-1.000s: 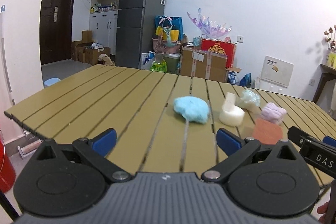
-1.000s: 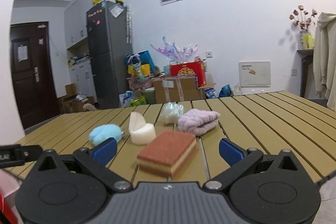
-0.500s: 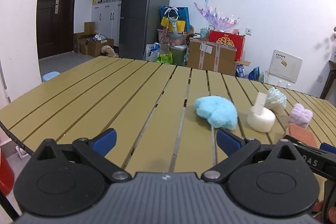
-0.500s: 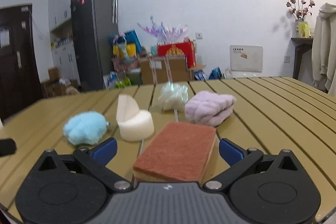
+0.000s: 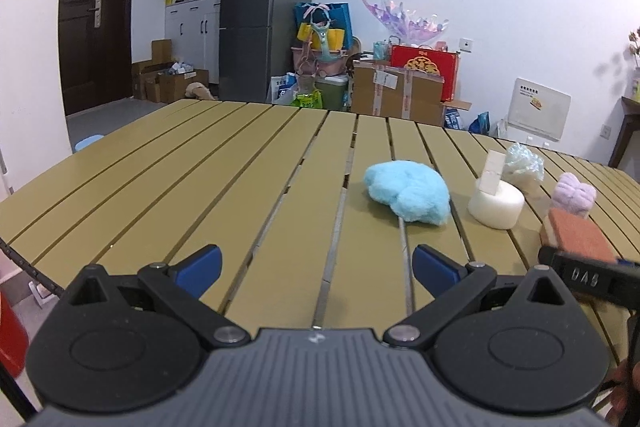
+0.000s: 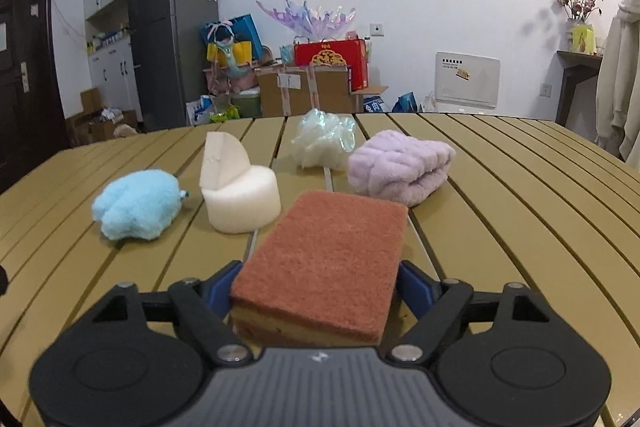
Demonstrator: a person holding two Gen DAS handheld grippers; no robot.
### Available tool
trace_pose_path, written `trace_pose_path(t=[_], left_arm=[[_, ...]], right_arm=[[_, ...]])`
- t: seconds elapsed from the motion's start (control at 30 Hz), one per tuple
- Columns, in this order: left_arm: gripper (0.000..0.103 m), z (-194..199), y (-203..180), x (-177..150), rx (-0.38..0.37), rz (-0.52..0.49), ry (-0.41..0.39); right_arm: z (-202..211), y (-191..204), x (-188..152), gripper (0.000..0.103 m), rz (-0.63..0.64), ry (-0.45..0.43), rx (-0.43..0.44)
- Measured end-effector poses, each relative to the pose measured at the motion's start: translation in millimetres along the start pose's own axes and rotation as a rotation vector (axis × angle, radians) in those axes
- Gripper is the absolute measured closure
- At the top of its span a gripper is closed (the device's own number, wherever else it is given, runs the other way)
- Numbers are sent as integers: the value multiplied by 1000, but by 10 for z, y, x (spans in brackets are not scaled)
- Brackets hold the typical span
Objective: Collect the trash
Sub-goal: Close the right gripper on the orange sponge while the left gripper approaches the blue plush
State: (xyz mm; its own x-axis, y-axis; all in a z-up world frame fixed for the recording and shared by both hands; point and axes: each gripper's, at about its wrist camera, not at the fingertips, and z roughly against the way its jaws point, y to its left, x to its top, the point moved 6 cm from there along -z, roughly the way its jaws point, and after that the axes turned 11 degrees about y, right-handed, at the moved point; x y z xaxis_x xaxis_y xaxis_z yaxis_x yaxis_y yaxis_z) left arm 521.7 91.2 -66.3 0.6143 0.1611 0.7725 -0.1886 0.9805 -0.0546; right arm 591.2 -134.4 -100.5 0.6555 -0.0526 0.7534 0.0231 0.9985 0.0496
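Sponge (image 6: 324,259), rust-topped, lies on the counter (image 6: 520,227) between the closing right gripper (image 6: 320,283) fingers; "DAS" marks that gripper's side. Left gripper (image 5: 316,263) fingers spread, empty, angled downward.

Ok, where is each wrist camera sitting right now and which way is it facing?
Left wrist: on the open left gripper, low over the slatted table, facing the blue fluffy ball; right gripper's side at far right.
Right wrist: on the right gripper, jaws closing around the sponge.
Both show the sponge, blue ball, white foam piece, purple cloth and fridge.
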Motion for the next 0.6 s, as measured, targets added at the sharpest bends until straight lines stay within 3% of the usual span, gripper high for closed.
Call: trace_pose_path(t=[0.37,0.6], left_arm=[[0,21,-418,179,-21,-93,-13],[0,-317,-659,473,-52,-103,81]], right_arm=[[271,-354,214,24,-74,-101,109],[254,-634,371,24,-93,-127,100]])
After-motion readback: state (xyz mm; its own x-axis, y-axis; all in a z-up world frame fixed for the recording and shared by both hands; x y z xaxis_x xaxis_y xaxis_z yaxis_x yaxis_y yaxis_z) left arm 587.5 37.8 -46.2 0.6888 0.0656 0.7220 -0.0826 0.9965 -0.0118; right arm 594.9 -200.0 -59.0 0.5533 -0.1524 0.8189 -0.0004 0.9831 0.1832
